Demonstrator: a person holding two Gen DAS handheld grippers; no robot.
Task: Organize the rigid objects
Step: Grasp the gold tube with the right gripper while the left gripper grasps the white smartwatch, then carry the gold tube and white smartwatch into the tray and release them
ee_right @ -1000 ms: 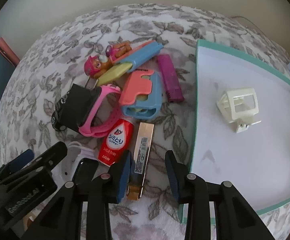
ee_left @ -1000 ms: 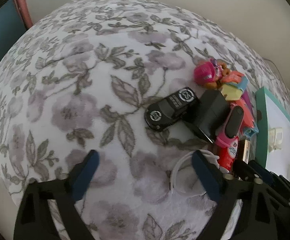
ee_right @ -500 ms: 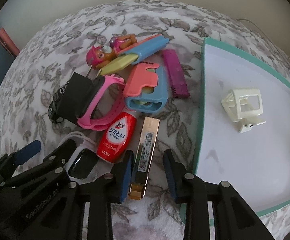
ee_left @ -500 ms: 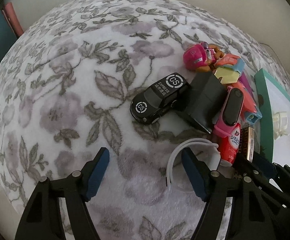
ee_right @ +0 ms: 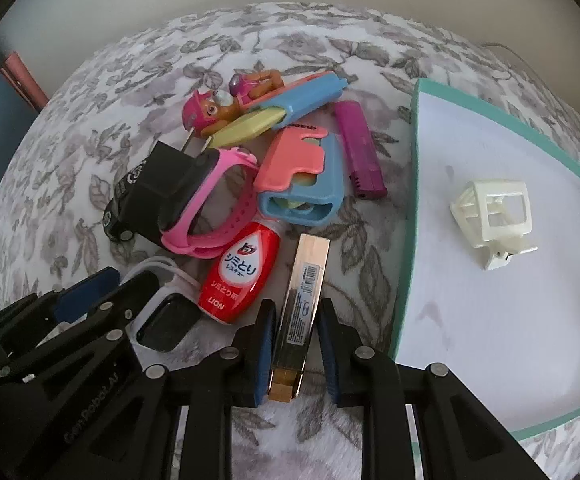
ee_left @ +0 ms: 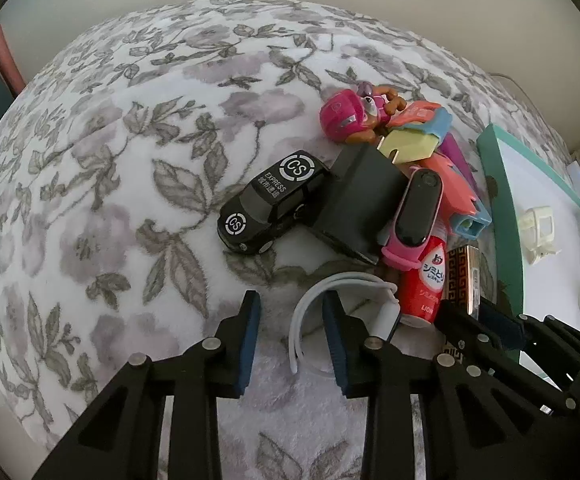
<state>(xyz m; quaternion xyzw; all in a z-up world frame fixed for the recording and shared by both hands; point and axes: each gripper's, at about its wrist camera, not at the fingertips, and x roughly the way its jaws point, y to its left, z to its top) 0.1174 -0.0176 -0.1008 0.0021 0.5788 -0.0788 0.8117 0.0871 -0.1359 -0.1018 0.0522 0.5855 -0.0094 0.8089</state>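
A pile of small objects lies on a floral cloth. My right gripper (ee_right: 295,316) is open, its fingers on either side of a long gold box (ee_right: 302,304) with small gaps to it. A red bottle (ee_right: 238,272) lies just left of the box. My left gripper (ee_left: 291,320) is open around the loop of a white cable (ee_left: 313,300). Beyond it are a black toy car (ee_left: 272,204), a black adapter (ee_left: 353,204) and a pink watch (ee_left: 411,220). A teal-rimmed white tray (ee_right: 407,208) on the right holds a white plastic frame (ee_right: 493,216).
A pink toy figure (ee_right: 218,112), a pink-and-blue case (ee_right: 301,176), a blue-and-yellow case (ee_right: 290,110) and a purple lighter (ee_right: 359,148) lie at the far side of the pile. A smartwatch face (ee_right: 168,322) sits beside my left gripper's body.
Both grippers have moved forward into the pile. The left jaws have narrowed markedly around the cable loop. The right jaws have narrowed slightly and now straddle the gold box.
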